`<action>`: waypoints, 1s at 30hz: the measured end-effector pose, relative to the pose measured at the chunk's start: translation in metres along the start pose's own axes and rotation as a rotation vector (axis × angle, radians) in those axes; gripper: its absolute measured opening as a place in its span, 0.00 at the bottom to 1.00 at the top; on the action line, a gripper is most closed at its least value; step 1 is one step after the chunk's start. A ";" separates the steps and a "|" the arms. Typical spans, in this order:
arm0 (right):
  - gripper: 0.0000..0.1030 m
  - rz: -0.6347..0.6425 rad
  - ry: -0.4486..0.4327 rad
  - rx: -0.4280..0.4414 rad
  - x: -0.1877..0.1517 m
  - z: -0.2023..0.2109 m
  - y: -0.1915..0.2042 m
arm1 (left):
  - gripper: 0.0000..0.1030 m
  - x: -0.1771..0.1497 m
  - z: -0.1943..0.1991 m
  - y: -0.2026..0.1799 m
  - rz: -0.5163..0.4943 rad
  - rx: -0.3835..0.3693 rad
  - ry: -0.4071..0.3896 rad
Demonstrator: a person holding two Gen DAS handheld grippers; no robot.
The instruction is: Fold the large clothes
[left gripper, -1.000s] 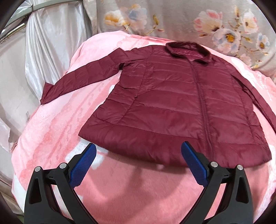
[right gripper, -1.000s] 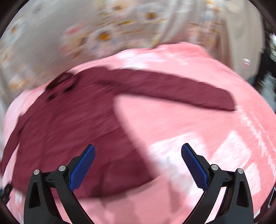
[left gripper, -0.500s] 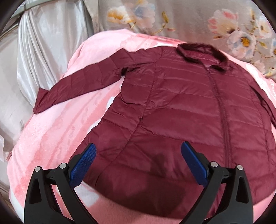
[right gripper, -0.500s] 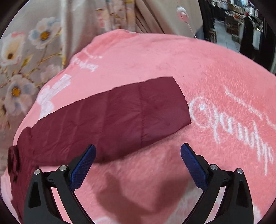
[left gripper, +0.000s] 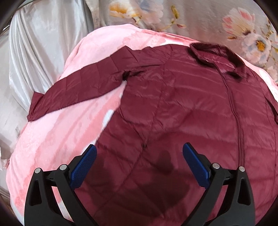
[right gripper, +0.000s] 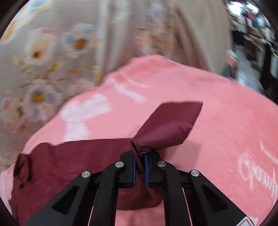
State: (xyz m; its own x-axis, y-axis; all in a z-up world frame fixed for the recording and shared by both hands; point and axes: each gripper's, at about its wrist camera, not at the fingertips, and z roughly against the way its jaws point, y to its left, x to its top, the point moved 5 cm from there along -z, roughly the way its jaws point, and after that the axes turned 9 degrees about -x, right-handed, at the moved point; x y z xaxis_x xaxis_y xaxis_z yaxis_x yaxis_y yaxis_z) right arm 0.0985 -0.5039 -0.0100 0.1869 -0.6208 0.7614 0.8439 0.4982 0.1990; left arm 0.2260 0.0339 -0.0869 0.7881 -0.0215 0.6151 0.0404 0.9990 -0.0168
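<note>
A maroon quilted jacket (left gripper: pixel 182 107) lies face up on a pink blanket (left gripper: pixel 57 135), collar (left gripper: pixel 215 52) at the far side. Its left sleeve (left gripper: pixel 78 90) stretches out flat to the left. My left gripper (left gripper: pixel 139 161) is open and hovers over the jacket's lower left body. In the right wrist view my right gripper (right gripper: pixel 139 166) is shut on the jacket's right sleeve (right gripper: pixel 166 125) near the cuff, which sticks up past the pads. The rest of that sleeve (right gripper: pixel 78 156) trails left.
A floral curtain (left gripper: pixel 191 15) hangs behind the bed, and silver satin fabric (left gripper: pixel 34 52) at its left. The pink blanket (right gripper: pixel 225 121) with white lettering spreads to the right of the held sleeve. A blurred shop background (right gripper: pixel 257 34) shows far right.
My right gripper dropped onto the right sleeve end and closed on it, lifting the cuff. My left gripper moved forward over the jacket's body and stayed open.
</note>
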 end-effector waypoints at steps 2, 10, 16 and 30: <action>0.08 0.079 -0.009 0.108 0.000 0.014 0.053 | 0.94 0.006 -0.005 0.005 0.013 0.023 -0.005; 0.07 0.456 0.092 0.596 -0.095 0.085 0.289 | 0.94 0.016 -0.022 0.042 0.077 0.125 0.007; 0.07 0.649 0.198 0.731 -0.193 0.111 0.375 | 0.94 0.011 -0.025 0.063 0.109 0.137 0.020; 0.58 0.657 0.136 0.848 -0.218 0.151 0.366 | 0.94 0.022 -0.032 0.047 0.199 -0.195 0.031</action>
State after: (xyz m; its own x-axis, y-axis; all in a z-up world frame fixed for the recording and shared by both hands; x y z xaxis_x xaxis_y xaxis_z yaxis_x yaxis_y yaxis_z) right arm 0.2909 -0.0941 -0.0101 0.5742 -0.1150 0.8106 -0.0553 0.9824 0.1785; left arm 0.2648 0.0794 -0.0990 0.8104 0.1707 0.5605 -0.0025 0.9576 -0.2881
